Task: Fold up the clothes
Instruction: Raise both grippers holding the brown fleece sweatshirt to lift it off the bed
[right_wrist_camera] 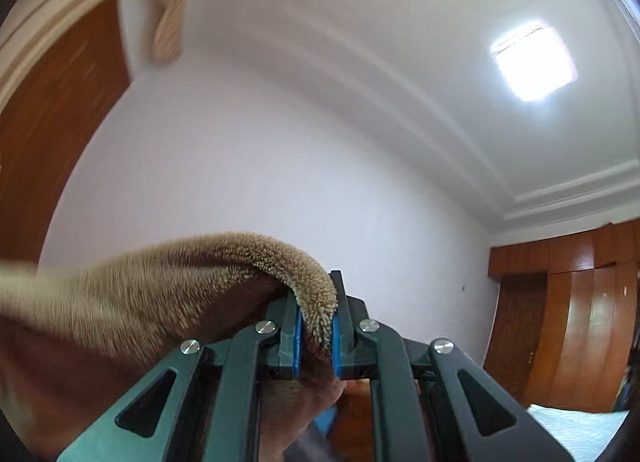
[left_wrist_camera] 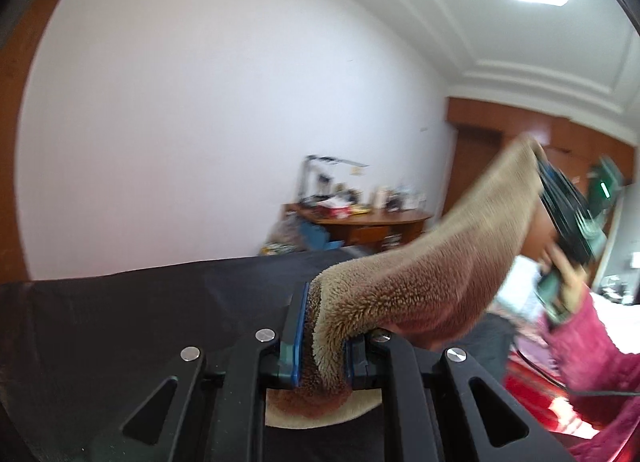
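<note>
While both grippers pinch it, the fuzzy tan-and-brown fleece garment (left_wrist_camera: 432, 262) hangs stretched between them above the black cloth-covered surface (left_wrist_camera: 120, 322). Left gripper (left_wrist_camera: 326, 338) clamped on one edge; right gripper (right_wrist_camera: 316, 336) clamped on another, raised toward the white ceiling (right_wrist_camera: 360, 41).

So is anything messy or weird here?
Nothing looks broken or spilled. The fuzzy tan garment is stretched in the air between the left gripper and right gripper. The desk far back looks cluttered, but it's blurry.
</note>
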A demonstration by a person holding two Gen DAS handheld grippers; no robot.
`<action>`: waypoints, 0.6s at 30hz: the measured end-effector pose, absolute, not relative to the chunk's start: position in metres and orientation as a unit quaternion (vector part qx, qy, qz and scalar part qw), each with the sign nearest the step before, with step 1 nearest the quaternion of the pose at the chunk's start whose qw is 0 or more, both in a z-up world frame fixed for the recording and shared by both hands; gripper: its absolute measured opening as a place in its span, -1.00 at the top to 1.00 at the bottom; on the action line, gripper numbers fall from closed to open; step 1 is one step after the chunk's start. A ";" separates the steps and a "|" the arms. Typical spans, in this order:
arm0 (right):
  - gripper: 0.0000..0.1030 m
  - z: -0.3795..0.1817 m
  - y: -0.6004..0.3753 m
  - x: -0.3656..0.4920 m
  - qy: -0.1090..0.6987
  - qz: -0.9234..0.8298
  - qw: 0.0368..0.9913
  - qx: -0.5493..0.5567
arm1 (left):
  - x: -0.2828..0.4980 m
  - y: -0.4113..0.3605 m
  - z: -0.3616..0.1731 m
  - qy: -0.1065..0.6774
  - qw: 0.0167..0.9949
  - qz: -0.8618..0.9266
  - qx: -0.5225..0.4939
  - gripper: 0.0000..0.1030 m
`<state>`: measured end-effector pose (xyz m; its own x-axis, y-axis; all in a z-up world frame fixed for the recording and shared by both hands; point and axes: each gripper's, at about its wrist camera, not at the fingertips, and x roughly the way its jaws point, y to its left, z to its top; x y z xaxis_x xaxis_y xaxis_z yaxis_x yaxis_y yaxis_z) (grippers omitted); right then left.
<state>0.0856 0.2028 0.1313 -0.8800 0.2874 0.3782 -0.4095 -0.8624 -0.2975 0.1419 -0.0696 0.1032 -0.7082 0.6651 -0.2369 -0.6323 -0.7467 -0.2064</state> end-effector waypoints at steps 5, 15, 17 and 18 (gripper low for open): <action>0.76 0.197 0.182 0.099 -0.172 0.943 0.179 0.223 | 0.160 -0.038 0.093 -0.053 0.422 0.893 -0.145 0.67; 0.76 0.249 0.161 0.076 -0.209 0.921 0.200 0.260 | 0.197 0.021 0.087 -0.022 0.526 0.845 -0.095 -0.54; 0.76 0.256 0.163 0.085 -0.206 0.921 0.202 0.264 | 0.198 0.022 0.090 -0.021 0.538 0.838 -0.090 -0.54; 0.76 0.260 0.164 0.089 -0.204 0.920 0.203 0.266 | 0.198 0.022 0.092 -0.022 0.543 0.835 -0.087 -0.54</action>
<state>0.0886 0.1641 0.2598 -0.7767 0.2648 0.5715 -0.4812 -0.8350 -0.2671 0.1985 0.0222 0.0919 -0.3950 0.9105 -0.1225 -0.9030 -0.4093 -0.1308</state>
